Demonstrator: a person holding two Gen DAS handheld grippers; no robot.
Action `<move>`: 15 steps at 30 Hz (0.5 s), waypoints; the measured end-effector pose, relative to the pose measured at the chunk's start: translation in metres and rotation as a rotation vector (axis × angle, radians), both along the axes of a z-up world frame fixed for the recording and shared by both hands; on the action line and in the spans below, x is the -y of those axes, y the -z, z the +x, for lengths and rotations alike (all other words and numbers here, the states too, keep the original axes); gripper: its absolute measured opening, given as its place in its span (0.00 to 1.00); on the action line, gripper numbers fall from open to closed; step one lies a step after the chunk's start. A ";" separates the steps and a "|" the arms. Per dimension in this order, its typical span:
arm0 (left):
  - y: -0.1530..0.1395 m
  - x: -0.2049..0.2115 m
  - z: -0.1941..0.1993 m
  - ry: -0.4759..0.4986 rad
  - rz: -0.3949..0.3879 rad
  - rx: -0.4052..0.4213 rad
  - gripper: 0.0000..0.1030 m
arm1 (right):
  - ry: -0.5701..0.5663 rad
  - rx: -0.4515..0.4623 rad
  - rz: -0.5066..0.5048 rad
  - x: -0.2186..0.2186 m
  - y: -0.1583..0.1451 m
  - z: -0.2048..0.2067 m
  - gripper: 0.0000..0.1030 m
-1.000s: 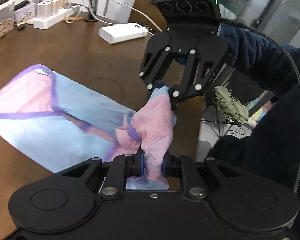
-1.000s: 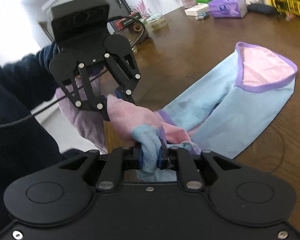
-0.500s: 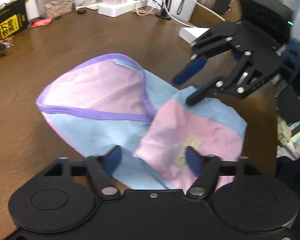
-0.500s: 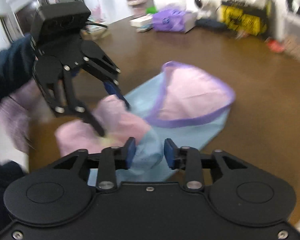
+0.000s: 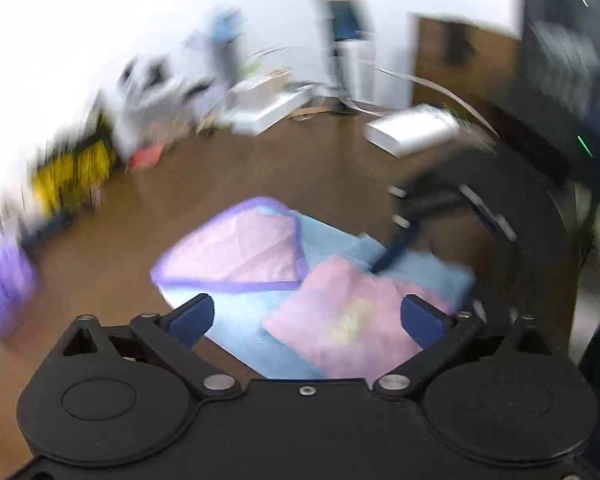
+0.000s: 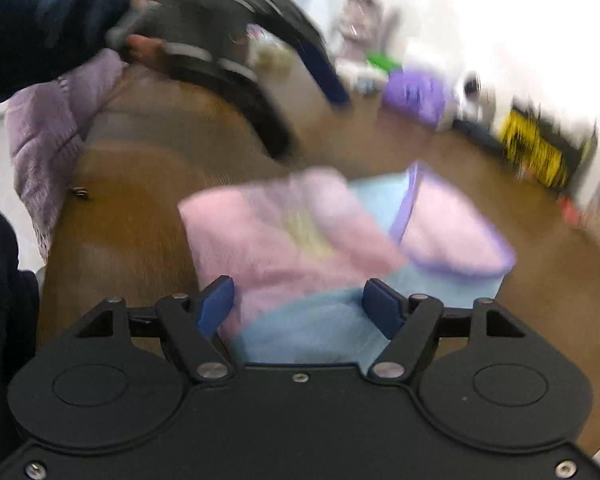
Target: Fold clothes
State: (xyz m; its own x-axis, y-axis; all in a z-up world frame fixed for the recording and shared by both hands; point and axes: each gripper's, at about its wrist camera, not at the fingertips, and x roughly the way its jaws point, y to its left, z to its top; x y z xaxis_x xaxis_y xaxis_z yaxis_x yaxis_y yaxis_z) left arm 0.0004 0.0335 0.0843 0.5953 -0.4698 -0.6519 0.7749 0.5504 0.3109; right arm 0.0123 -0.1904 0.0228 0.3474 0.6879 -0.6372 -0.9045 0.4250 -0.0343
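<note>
Both grippers have just been opening: left gripper (image 5: 306,316) and right gripper (image 6: 298,306) gape, gripping nothing. One pink-and-blue garment (image 5: 332,300) lies folded on the brown table (image 5: 220,168). Only the right view shows a lilac jacket (image 6: 48,128).

Garment (image 5: 260,264): I see it flat on the table (image 5: 220,168), one end lying over its middle.
Box (image 5: 412,132): behind it.
Clutter: along the far edge.
</note>
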 end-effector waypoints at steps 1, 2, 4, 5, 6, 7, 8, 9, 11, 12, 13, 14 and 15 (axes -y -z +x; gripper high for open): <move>0.013 0.009 -0.023 0.082 0.062 0.092 0.99 | 0.009 -0.027 0.029 0.003 0.001 0.005 0.75; 0.024 0.014 -0.037 0.134 0.106 0.141 0.99 | 0.020 -0.055 0.054 0.006 0.001 0.009 0.75; 0.038 0.018 -0.054 0.193 0.160 0.181 0.99 | 0.031 -0.106 0.096 0.009 0.003 0.017 0.75; 0.050 0.024 -0.063 0.227 0.207 0.202 0.99 | 0.040 -0.127 0.115 0.010 0.004 0.020 0.75; 0.063 0.030 -0.069 0.251 0.259 0.219 1.00 | 0.045 -0.150 0.132 0.011 0.004 0.022 0.75; 0.064 0.029 -0.070 0.253 0.251 0.229 1.00 | 0.049 -0.171 0.145 0.013 0.004 0.025 0.75; 0.064 0.028 -0.068 0.251 0.234 0.234 1.00 | 0.054 -0.193 0.156 0.015 0.007 0.027 0.75; 0.061 0.028 -0.060 0.226 0.229 0.183 1.00 | 0.057 -0.203 0.162 0.016 0.007 0.028 0.75; 0.055 0.027 -0.043 0.181 0.215 0.084 0.94 | 0.064 -0.215 0.168 0.015 0.008 0.030 0.75; 0.054 0.025 -0.038 0.174 0.199 0.051 0.84 | 0.067 -0.202 0.162 0.014 0.007 0.027 0.75; 0.053 0.023 -0.031 0.162 0.174 0.003 0.73 | 0.069 -0.188 0.154 0.014 0.007 0.024 0.75; 0.050 0.017 -0.016 0.131 0.124 -0.087 0.68 | 0.069 -0.175 0.143 0.016 0.006 0.020 0.75; 0.049 0.014 -0.010 0.113 0.105 -0.114 0.64 | 0.069 -0.169 0.136 0.015 0.005 0.019 0.75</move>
State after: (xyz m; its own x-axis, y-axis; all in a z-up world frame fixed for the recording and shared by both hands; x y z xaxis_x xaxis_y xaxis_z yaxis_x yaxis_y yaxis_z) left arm -0.0096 0.0192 0.0350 0.4620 -0.4552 -0.7612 0.8634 0.4272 0.2686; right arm 0.0312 -0.2057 0.0183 0.2930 0.7496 -0.5935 -0.8612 0.4766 0.1768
